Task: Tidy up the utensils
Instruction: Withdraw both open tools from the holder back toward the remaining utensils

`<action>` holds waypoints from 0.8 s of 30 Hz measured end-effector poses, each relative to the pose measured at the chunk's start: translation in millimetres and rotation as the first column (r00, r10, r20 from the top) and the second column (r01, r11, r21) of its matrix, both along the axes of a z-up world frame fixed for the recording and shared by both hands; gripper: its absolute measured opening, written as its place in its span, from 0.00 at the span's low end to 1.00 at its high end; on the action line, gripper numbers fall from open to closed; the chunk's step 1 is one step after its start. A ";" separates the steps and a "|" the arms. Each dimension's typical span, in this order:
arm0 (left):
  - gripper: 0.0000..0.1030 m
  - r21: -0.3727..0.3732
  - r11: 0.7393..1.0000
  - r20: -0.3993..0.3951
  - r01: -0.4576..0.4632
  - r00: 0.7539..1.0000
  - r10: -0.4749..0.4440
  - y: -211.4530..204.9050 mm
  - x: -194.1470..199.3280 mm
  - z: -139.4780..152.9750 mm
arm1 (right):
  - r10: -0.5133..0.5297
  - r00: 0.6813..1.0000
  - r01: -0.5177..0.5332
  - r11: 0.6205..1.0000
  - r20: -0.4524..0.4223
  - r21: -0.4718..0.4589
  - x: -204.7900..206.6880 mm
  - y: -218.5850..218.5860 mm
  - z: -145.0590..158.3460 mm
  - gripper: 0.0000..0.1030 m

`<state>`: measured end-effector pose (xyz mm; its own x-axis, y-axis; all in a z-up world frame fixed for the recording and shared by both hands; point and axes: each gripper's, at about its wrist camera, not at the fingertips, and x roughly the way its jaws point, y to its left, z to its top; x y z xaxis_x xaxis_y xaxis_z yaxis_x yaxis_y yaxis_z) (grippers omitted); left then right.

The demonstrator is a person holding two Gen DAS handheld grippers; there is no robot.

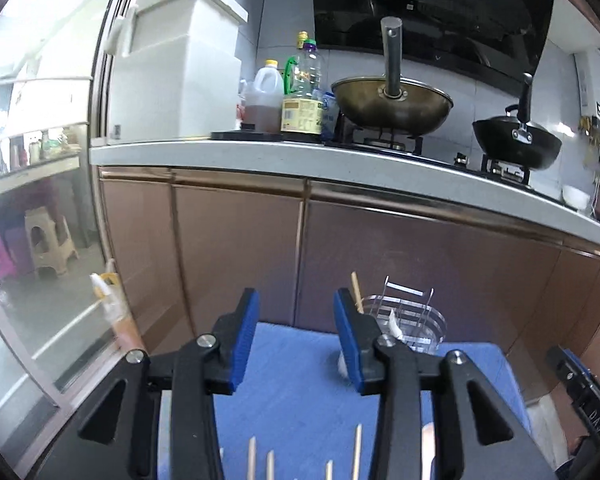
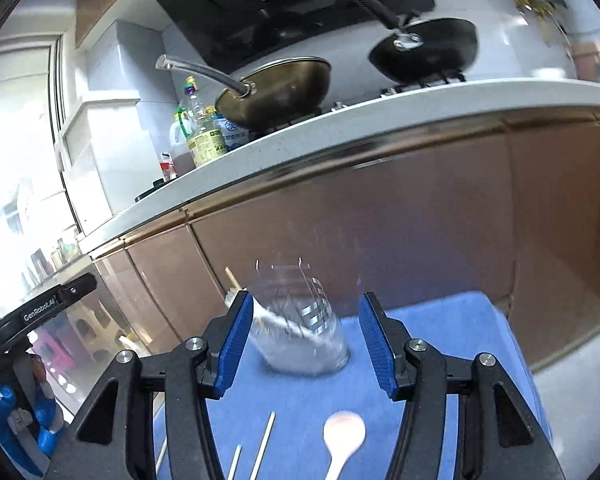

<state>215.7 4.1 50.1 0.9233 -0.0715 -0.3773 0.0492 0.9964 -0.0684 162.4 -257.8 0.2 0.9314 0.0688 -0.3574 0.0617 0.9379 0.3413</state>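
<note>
Both grippers, left (image 1: 296, 336) and right (image 2: 306, 344), hover with fingers released and empty over the blue worktop (image 2: 440, 328). Chopsticks (image 2: 262, 446) and a spoon (image 2: 342, 438) lie loose near them; the holder (image 2: 300, 328) beyond already carries one chopstick, probably their destination

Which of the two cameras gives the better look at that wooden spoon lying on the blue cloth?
The right wrist view. There the wooden spoon shows its whole bowl and part of its handle on the blue cloth, between the open fingers of the right gripper. In the left wrist view I cannot make it out; only chopsticks show.
</note>
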 end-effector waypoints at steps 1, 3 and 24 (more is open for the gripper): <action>0.36 0.005 1.000 -0.001 -0.001 1.000 0.001 1.7 -8.7 1.5 | 0.001 1.000 -0.001 1.000 -0.004 0.008 -10.2 -0.7 -0.9 0.53; 0.36 0.013 1.000 -0.003 0.001 1.000 -0.001 2.5 -24.4 5.1 | 0.001 1.000 -0.001 1.000 -0.009 0.019 -21.9 -2.6 -1.8 0.53; 0.36 -0.020 0.996 -0.157 0.084 0.984 -0.087 4.7 -75.4 0.9 | 0.063 0.998 -0.061 0.996 -0.019 0.064 -94.5 -17.6 3.9 0.51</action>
